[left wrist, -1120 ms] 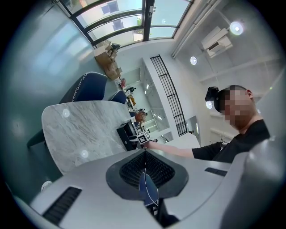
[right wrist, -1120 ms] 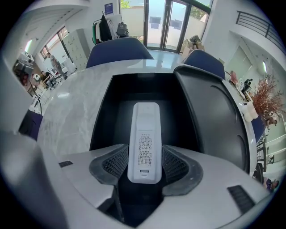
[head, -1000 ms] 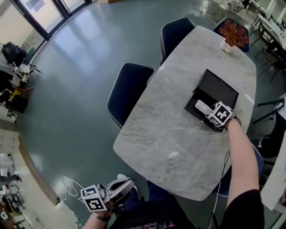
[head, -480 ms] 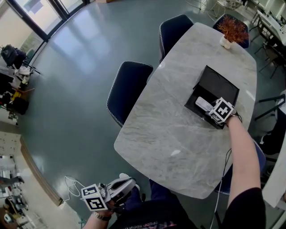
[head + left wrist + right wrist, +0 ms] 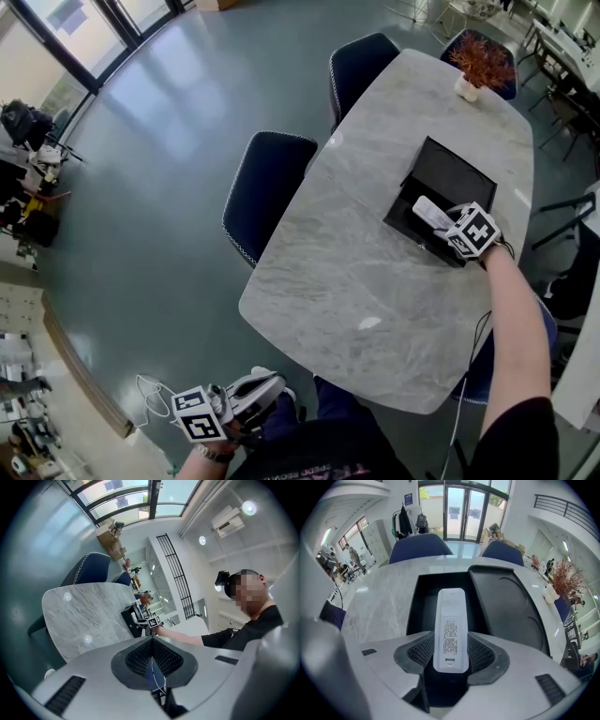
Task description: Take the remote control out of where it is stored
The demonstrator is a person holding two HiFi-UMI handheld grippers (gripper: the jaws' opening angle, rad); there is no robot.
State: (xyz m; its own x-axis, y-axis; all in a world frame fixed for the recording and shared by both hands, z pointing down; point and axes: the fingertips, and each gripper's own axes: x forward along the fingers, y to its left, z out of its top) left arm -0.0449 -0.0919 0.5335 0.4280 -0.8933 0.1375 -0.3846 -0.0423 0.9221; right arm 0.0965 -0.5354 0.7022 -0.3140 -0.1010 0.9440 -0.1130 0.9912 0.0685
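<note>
A white remote control (image 5: 450,629) with a printed label on its back lies lengthwise between the jaws of my right gripper (image 5: 451,654), which is shut on it. It hangs over the open black storage box (image 5: 423,603), whose lid (image 5: 506,604) lies folded open to the right. In the head view the remote control (image 5: 430,213) pokes out from the right gripper (image 5: 448,230) above the black box (image 5: 405,221) on the marble table (image 5: 356,262). My left gripper (image 5: 258,389) is low, off the table's near edge, its jaws shut (image 5: 152,677) with nothing between them.
Two dark blue chairs (image 5: 265,190) (image 5: 361,66) stand at the table's left side. A small vase of red-brown dried branches (image 5: 473,67) sits at the far end. Another chair (image 5: 492,370) is at the right edge near my arm.
My right gripper has lifted the remote slightly up and to the right above the box. The left gripper has stayed in place.
</note>
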